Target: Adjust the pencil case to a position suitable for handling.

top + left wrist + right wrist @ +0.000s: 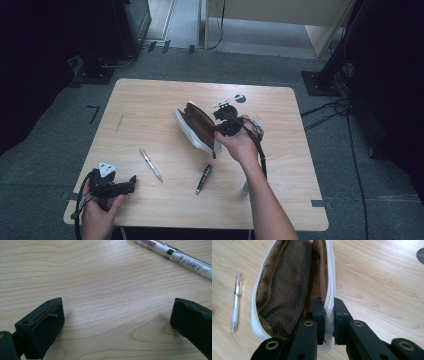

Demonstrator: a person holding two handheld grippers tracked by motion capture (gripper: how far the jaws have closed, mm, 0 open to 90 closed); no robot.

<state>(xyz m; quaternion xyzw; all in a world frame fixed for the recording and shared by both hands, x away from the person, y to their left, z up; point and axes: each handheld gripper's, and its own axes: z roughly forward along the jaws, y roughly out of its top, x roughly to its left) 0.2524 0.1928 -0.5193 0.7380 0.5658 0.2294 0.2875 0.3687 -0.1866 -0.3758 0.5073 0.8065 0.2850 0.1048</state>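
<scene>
The white pouch [262, 322] stands open near the middle of the worktop [150, 100], its brown mesh lining facing up. The right tool [329, 315] is clamped on one zippered edge, probably to hold the mouth open so pens can go in. The left tool [117, 322] rests low at the worktop's near left corner, jaws spread wide with nothing between them, likely waiting. The high view adds a dark pen [204, 179] just in front of the pouch; the left gripper view reads a barcode on the clear pen [180, 257].
</scene>
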